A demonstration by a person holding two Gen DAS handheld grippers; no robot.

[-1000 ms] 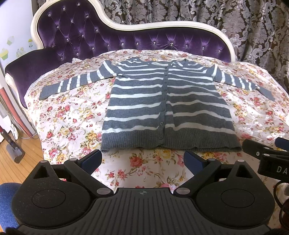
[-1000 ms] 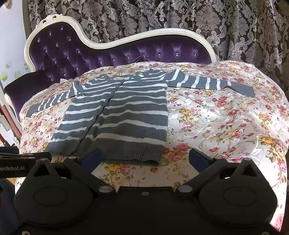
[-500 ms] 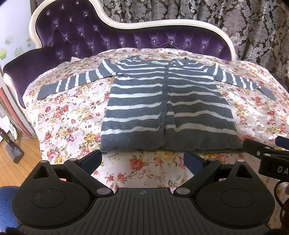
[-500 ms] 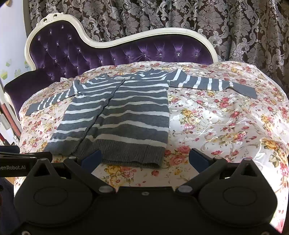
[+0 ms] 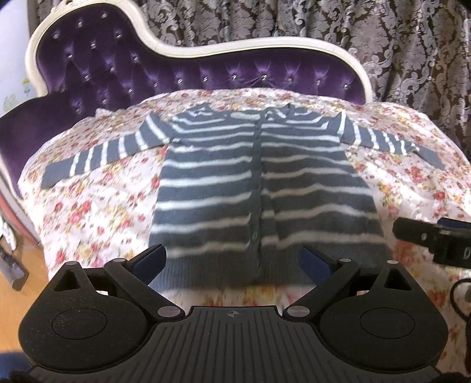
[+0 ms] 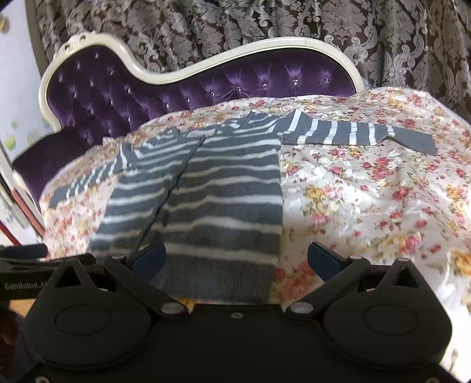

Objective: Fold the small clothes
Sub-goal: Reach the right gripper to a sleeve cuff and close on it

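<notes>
Striped cardigan [image 5: 265, 188] lies flat, front up, buttoned, on the floral bedspread [image 5: 97, 212], both sleeves stretched out sideways, hem toward me. Grey with white stripes, plain grey ribbed band at the hem. Collar end points at the purple tufted headboard [image 5: 182, 73].

My left gripper [image 5: 232, 259] is over the hem, jaws spread wide, nothing between them. Its blue pads [image 5: 150, 259] sit above the hem band at either side of the button line; I cannot tell if they touch the knit, frame is blurred there.

My right gripper [image 6: 237, 260] is over the cardigan's [image 6: 212, 191] right hem corner, jaws also spread wide and empty. Its left pad is over the knit, its right pad over bare bedspread [image 6: 368, 206]. Contact unclear, blurry too.

The right sleeve [image 6: 353, 134] lies straight out, well apart from both grippers. Patterned dark curtain [image 6: 265, 20] hangs behind the headboard [image 6: 206, 85].
</notes>
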